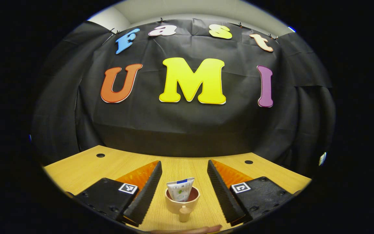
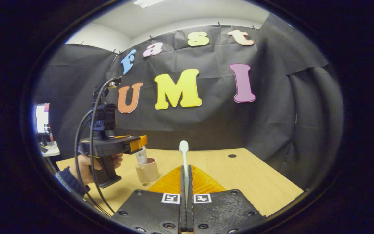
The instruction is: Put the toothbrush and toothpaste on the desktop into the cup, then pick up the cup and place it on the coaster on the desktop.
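Note:
A beige cup (image 1: 182, 201) stands on the wooden desktop (image 1: 76, 169), its handle towards me. A white toothpaste tube (image 1: 180, 189) stands upright inside it. My left gripper (image 1: 184, 162) is open above the cup, one finger on either side and neither touching it. In the right gripper view the same cup (image 2: 148, 171) and tube (image 2: 141, 155) sit at the left, under the left gripper (image 2: 137, 143), which a hand (image 2: 84, 165) holds. My right gripper (image 2: 186, 168) is shut on the white toothbrush (image 2: 183, 148), whose head sticks up past the fingertips.
The desktop (image 2: 255, 175) has small round holes near its back edge (image 1: 100, 155) (image 1: 248, 162) (image 2: 232, 156). Black cloth walls close in behind and on both sides. A thin brownish strip (image 1: 187, 230) lies at the near edge; I cannot tell what it is. A lit screen (image 2: 42, 118) stands far left.

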Demonstrator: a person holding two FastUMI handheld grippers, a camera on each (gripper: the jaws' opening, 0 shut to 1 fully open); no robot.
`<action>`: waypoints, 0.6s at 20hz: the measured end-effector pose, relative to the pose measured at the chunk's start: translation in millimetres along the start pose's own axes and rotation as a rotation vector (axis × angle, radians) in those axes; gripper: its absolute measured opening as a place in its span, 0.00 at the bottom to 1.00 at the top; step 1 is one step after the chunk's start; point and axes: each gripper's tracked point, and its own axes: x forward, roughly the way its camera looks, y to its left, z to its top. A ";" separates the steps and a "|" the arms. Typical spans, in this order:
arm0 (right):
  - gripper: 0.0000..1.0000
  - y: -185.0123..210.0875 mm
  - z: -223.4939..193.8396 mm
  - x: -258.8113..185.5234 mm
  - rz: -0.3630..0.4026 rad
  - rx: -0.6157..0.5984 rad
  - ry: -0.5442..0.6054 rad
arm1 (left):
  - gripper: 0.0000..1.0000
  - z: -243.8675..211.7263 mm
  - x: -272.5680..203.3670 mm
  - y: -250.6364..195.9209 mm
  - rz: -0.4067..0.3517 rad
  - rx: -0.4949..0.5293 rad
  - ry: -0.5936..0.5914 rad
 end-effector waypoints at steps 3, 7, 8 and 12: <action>0.01 20.1 1.1 23.3 0.059 0.005 0.021 | 1.00 -3.7 -15.0 13.1 0.026 0.036 0.003; 0.00 55.6 21.4 55.3 0.137 -0.045 -0.024 | 1.00 -19.5 -40.0 28.6 0.037 0.060 0.027; 0.01 65.9 27.3 66.0 0.149 -0.054 -0.034 | 1.00 -25.4 -47.2 34.4 0.046 0.063 0.039; 0.01 101.7 29.3 122.7 0.195 -0.018 -0.001 | 1.00 -42.5 -80.7 46.1 0.039 0.018 0.053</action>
